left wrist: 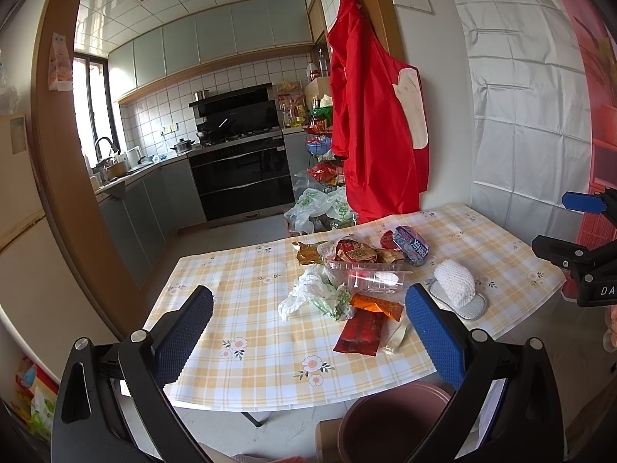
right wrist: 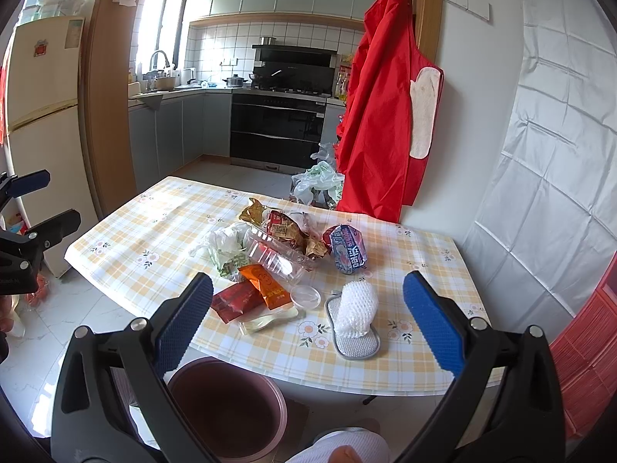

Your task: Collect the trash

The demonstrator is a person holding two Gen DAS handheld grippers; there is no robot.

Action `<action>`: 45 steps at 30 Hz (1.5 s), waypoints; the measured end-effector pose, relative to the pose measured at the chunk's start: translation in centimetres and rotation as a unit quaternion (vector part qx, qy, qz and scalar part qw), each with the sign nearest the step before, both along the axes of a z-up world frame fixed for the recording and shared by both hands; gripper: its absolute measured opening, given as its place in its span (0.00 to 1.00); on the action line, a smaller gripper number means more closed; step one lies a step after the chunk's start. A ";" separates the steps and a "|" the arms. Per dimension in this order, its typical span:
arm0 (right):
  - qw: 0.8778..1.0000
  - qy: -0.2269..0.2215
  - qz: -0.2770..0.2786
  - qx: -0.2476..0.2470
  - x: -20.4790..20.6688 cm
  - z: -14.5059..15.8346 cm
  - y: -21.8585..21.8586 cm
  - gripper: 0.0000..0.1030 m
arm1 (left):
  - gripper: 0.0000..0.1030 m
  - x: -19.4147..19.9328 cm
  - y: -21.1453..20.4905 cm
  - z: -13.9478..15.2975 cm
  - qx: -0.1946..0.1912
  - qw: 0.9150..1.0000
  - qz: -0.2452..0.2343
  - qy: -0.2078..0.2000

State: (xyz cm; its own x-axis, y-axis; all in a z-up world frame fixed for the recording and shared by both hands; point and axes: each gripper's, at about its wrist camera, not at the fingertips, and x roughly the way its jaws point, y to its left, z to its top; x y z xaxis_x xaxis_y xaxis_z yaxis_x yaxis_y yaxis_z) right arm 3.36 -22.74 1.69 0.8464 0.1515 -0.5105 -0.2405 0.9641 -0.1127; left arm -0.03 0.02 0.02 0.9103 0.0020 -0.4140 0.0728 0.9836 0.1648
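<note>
Both hand-held grippers (left wrist: 308, 332) (right wrist: 308, 320) gape wide, empty, above crinkly wrappers (right wrist: 250, 297), perhaps foil, on glossy checked tablecloth (right wrist: 154, 231)

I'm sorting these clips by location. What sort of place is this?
Most likely a home kitchen with a dining corner: a stove and range hood at the back, a sink faucet by the window, and a table with a checked cloth, strewn with snack wrappers.
</note>
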 end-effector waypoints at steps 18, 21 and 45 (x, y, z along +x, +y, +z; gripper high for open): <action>1.000 0.000 -0.001 -0.001 -0.2 -0.1 0.1 0.94 | 0.95 -0.3 0.7 1.0 -0.001 1.000 0.002 0.000; 1.000 0.001 -0.001 -0.003 -0.3 -0.7 0.3 0.94 | 0.95 -0.3 0.7 0.9 -0.001 1.000 0.002 0.001; 1.000 0.002 -0.002 -0.005 -0.5 -1.0 0.5 0.94 | 0.95 -0.2 0.8 0.7 -0.002 1.000 0.002 0.002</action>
State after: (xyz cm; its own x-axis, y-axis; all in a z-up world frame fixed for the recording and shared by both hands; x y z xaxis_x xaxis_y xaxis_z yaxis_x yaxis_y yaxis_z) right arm 2.90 -22.23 0.71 0.8447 0.1428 -0.5158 -0.2368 0.9640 -0.1208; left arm -0.25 0.86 0.70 0.9084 0.0049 -0.4181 0.0687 0.9846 0.1608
